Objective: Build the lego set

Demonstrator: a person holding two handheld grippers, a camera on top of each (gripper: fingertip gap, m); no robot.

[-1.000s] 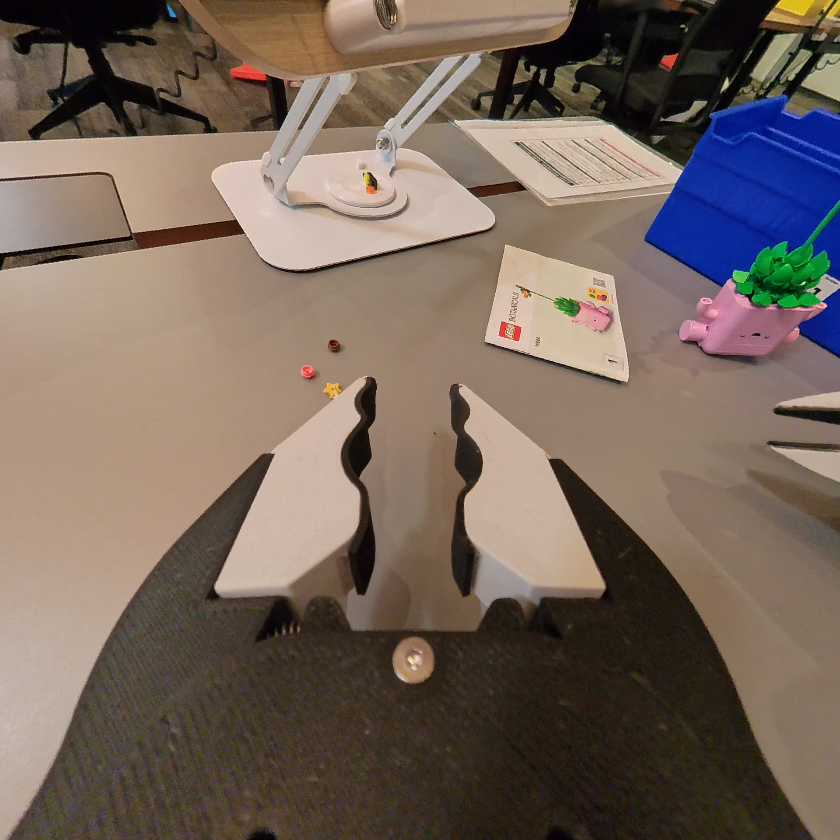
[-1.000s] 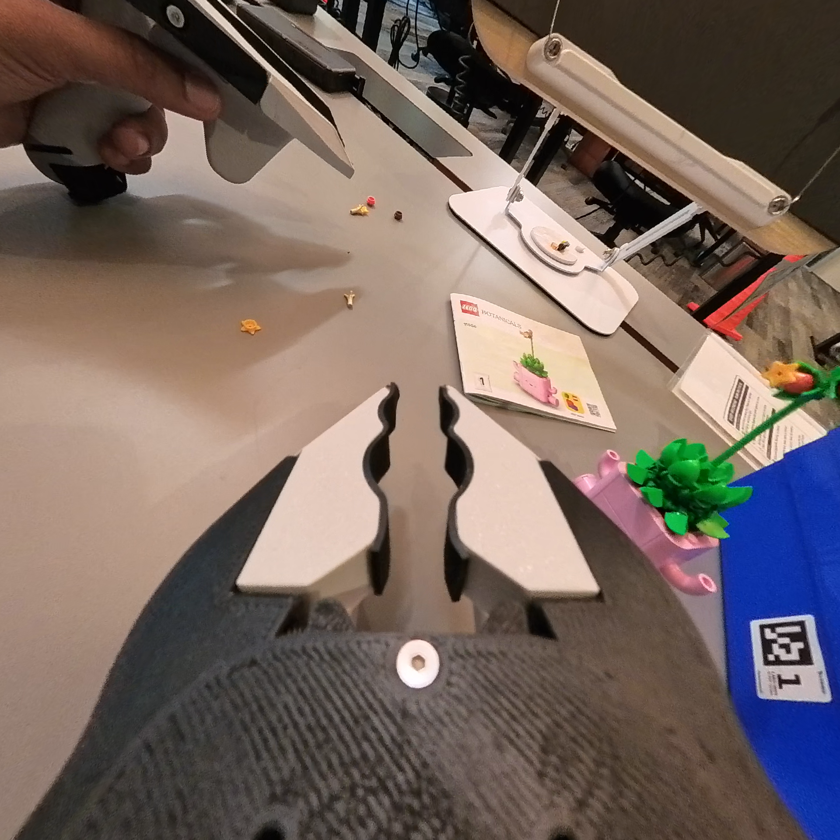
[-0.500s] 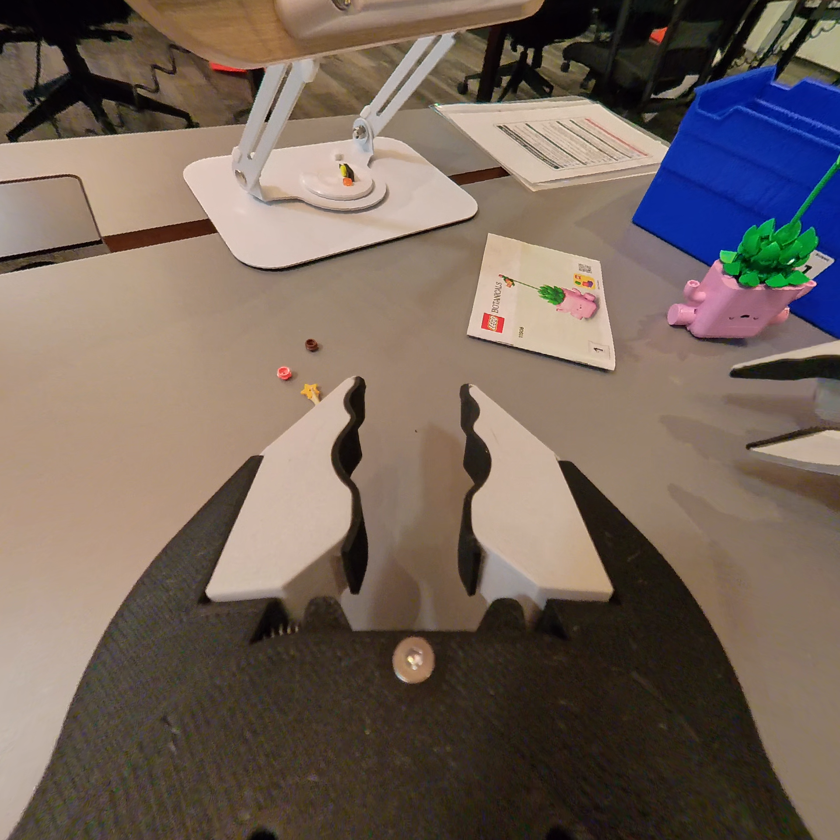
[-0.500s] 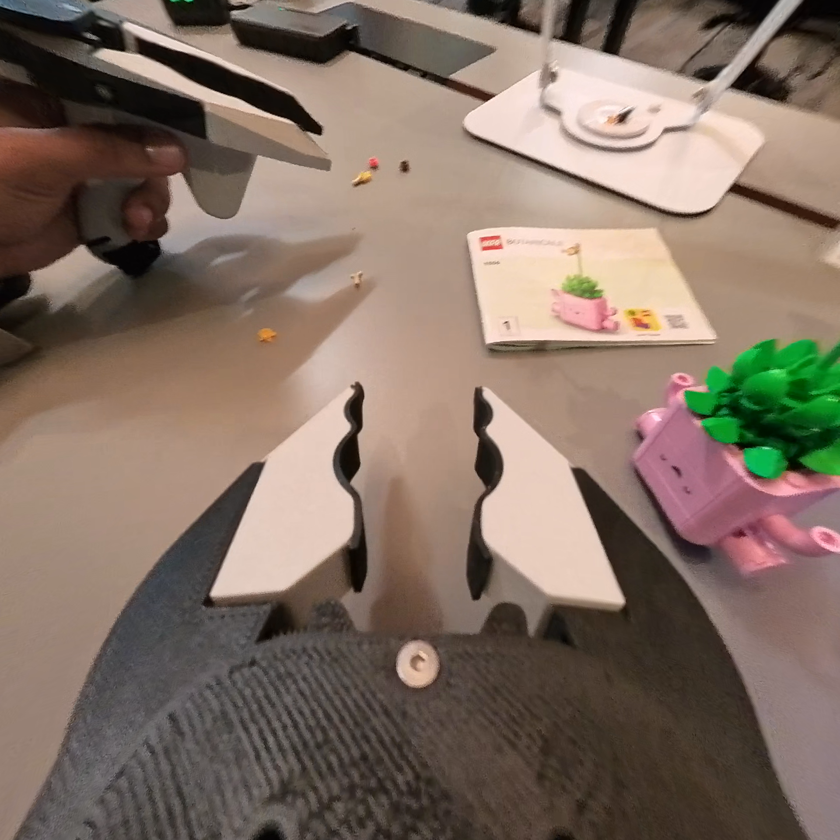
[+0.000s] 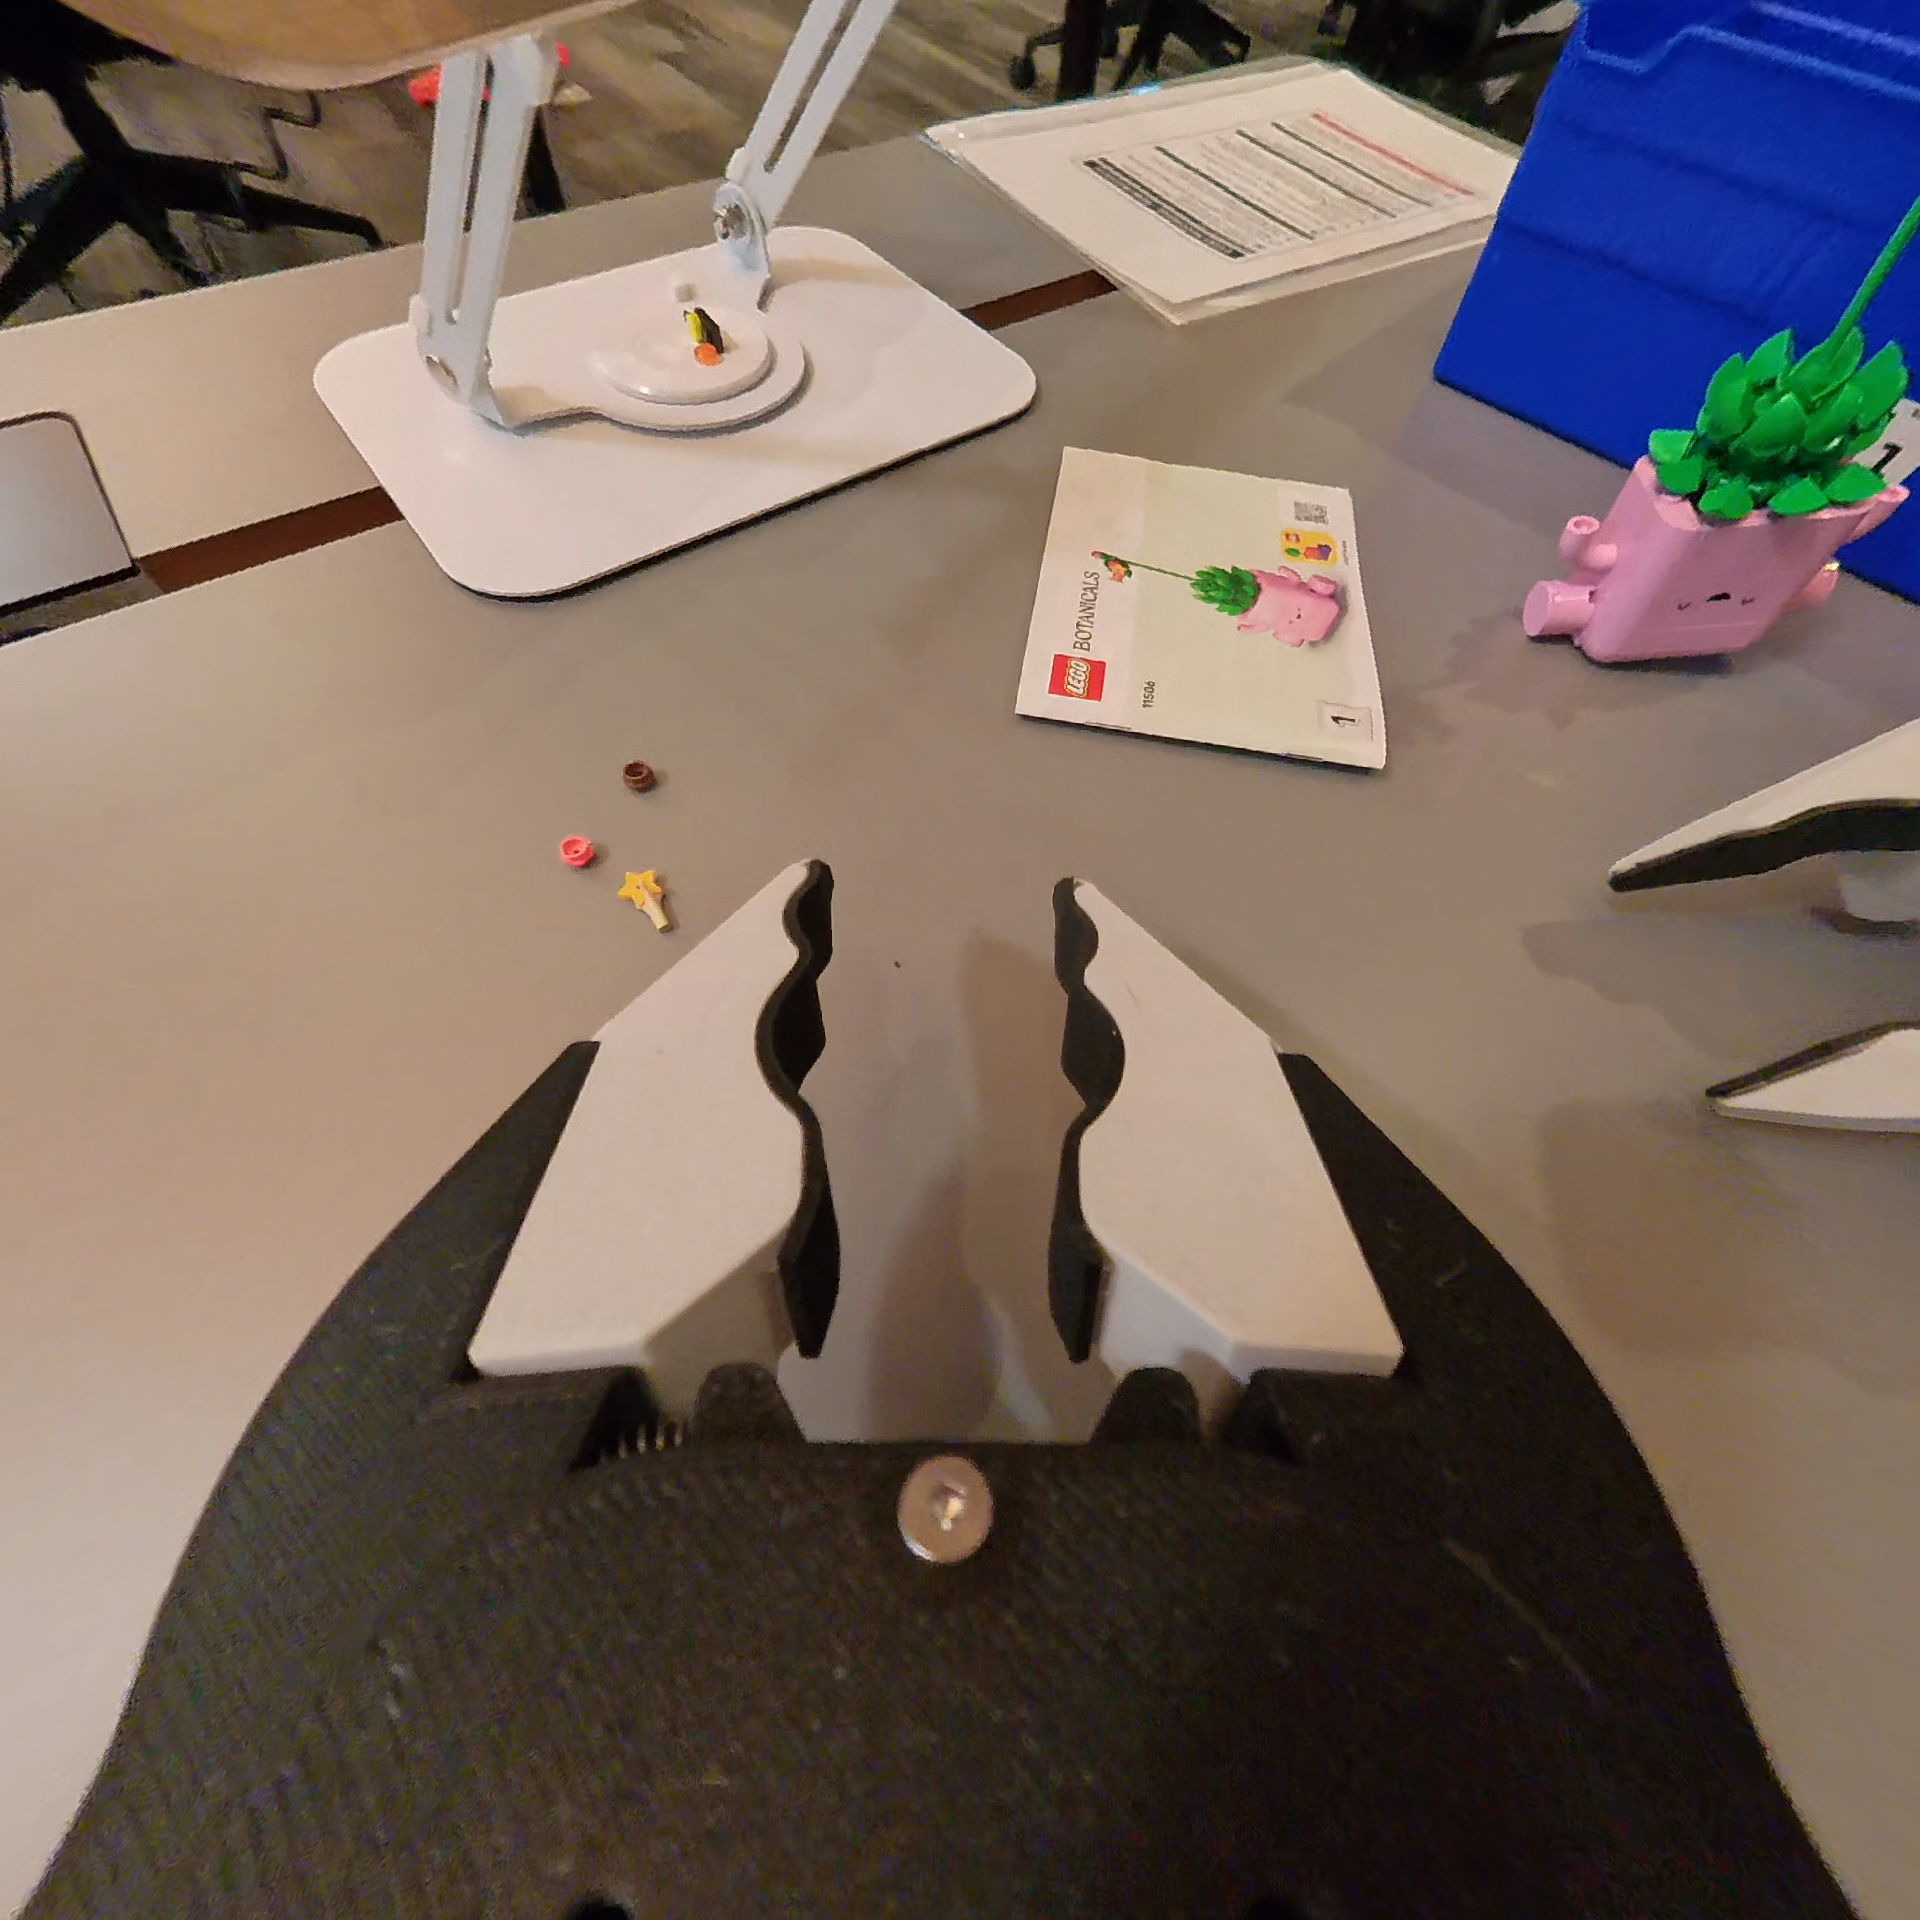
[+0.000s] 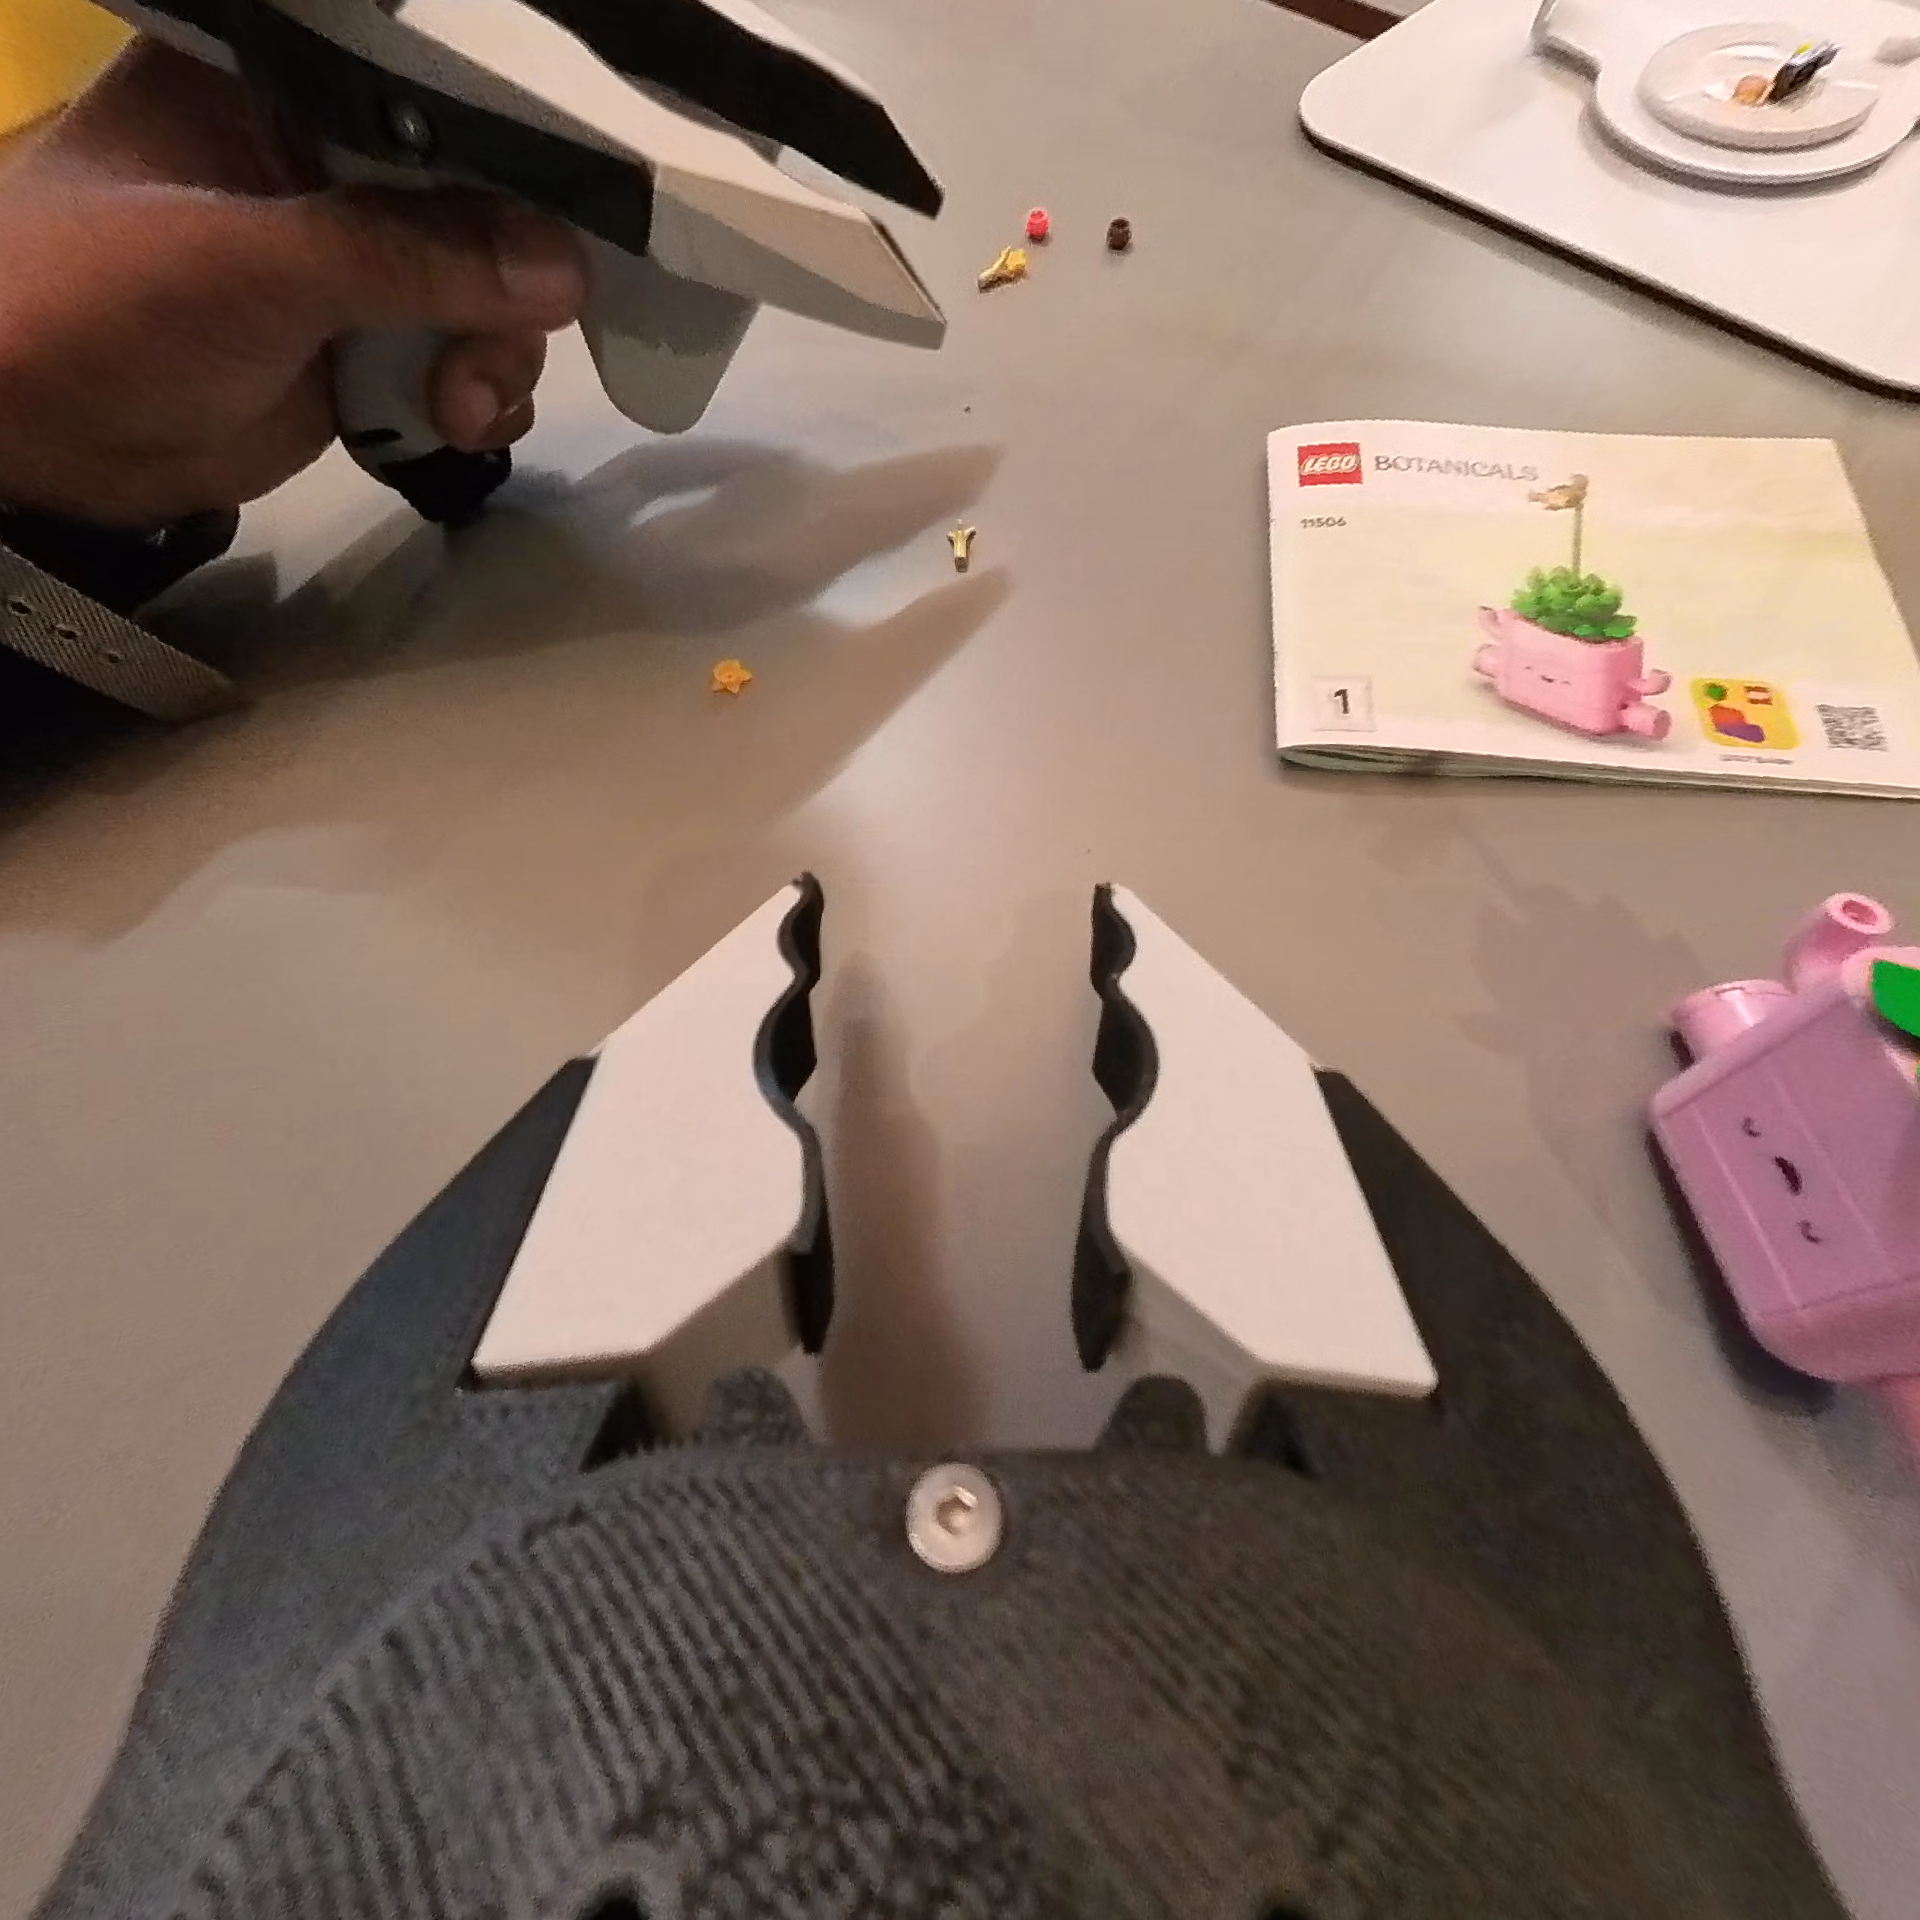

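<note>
Both hand-held grippers, left (image 5: 940, 883) and right (image 6: 951, 894), hover open and empty over the grey surface (image 5: 312, 1039). The pink planter model (image 5: 1704, 571) lies tipped by the blue bin (image 5: 1683, 208); its thin stem looks fragile, so grip the blocky body.

Pink planter model (image 6: 1808, 1174): blurred and cut by the right edge in the right wrist view; its green leaves (image 6: 1896, 995) show only as a sliver.
Green stem (image 5: 1870, 281): rises from the planter, runs off the right edge; its top unseen.
Blue bin (image 5: 1683, 229): behind the planter, cropped at top and right.
White stand (image 5: 675, 416): far-left of the planter, arms cut off above.
Small pieces on its disc (image 5: 704, 338): too small to tell.
Right gripper (image 5: 1787, 956): in front of the planter, only two fingers show.
</note>
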